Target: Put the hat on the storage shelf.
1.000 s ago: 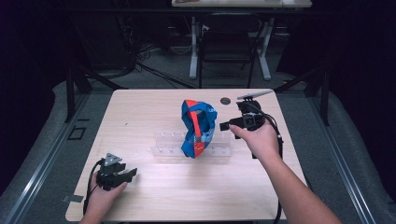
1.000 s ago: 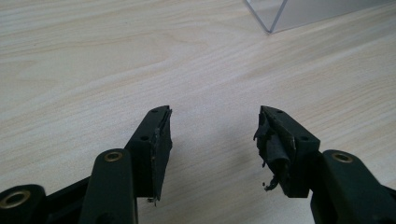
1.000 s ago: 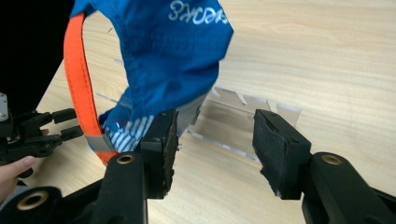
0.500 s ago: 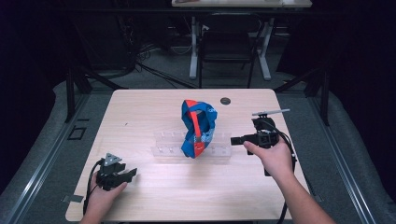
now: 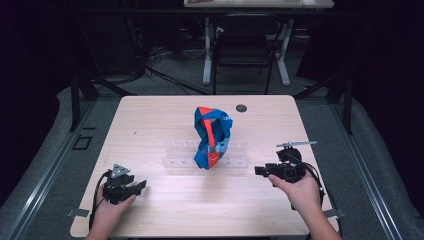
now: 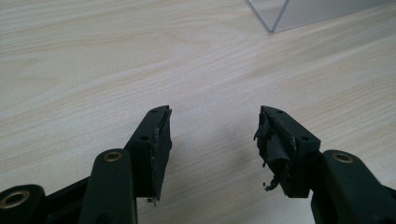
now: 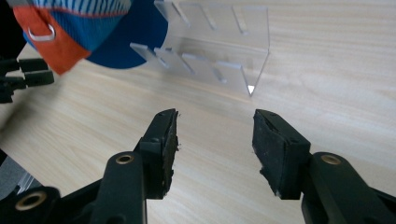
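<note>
The blue and orange cap (image 5: pixel 212 137) is standing propped on the clear acrylic rack (image 5: pixel 175 155) near the middle of the wooden table (image 5: pixel 150 120), ahead and to the left of the right gripper (image 5: pixel 260 171), which is pointing towards it from a spot near the rack's right end. That right gripper (image 7: pixel 215 135) is gaping wide with nothing between its jaws, only bare wood showing in the gap; in the right gripper view the rack's slotted end (image 7: pixel 219 51) is sitting just ahead of the fingertips, apart from them, and the cap (image 7: pixel 88 28) is hanging over the rack farther ahead and to the left, its orange strap with a metal ring dangling at the edge. The left gripper (image 5: pixel 134 187) is resting low at the near left part of the table, well apart from the cap, which is lying ahead of it and to its right. Its jaws (image 6: pixel 212 135) are also spread wide and gripping nothing, with a corner of the rack (image 6: pixel 275 16) showing far ahead on the right. A small dark disc (image 5: pixel 242 107) is lying beyond the cap, towards the far edge.
</note>
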Tool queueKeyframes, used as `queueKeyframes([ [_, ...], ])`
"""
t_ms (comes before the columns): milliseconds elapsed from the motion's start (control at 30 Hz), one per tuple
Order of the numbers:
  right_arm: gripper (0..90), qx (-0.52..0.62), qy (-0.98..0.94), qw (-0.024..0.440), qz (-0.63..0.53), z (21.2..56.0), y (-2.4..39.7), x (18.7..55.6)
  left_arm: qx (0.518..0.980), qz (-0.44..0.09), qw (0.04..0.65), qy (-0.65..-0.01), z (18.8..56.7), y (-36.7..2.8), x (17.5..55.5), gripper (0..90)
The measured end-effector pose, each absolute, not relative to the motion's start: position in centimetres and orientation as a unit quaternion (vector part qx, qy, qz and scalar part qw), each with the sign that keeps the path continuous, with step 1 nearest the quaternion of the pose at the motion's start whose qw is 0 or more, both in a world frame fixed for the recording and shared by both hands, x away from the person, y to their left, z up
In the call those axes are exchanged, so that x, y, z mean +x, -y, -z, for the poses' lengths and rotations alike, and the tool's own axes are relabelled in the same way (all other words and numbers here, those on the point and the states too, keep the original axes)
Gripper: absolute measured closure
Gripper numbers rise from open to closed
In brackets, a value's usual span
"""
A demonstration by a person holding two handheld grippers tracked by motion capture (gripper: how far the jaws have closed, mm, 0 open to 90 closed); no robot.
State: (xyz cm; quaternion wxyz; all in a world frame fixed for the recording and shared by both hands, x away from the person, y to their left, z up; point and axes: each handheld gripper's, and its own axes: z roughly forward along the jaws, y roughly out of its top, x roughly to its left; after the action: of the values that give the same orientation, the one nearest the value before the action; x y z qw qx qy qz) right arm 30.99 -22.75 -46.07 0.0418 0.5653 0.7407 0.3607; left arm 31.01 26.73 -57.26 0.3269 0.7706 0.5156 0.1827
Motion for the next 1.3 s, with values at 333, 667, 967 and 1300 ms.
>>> queueKeyframes([
  [333, 50.5, 0.565, -0.736, 0.041, -0.370, 49.1, 23.5, 29.0, 0.770, -0.183, 0.327, -0.516, 57.3, -26.6, 31.0, 44.7],
  [667, 50.6, 0.576, -0.727, 0.053, -0.369, 51.8, 24.8, 27.6, 0.772, -0.182, 0.325, -0.515, 57.3, -26.6, 31.0, 44.7],
  [967, 51.6, 0.578, -0.717, 0.099, -0.377, 53.5, 25.7, 26.3, 0.773, -0.182, 0.325, -0.514, 57.4, -26.5, 30.9, 44.7],
  [1300, 50.6, 0.586, -0.704, 0.102, -0.390, 55.0, 26.5, 25.8, 0.773, -0.181, 0.326, -0.513, 57.4, -26.5, 30.9, 44.7],
])
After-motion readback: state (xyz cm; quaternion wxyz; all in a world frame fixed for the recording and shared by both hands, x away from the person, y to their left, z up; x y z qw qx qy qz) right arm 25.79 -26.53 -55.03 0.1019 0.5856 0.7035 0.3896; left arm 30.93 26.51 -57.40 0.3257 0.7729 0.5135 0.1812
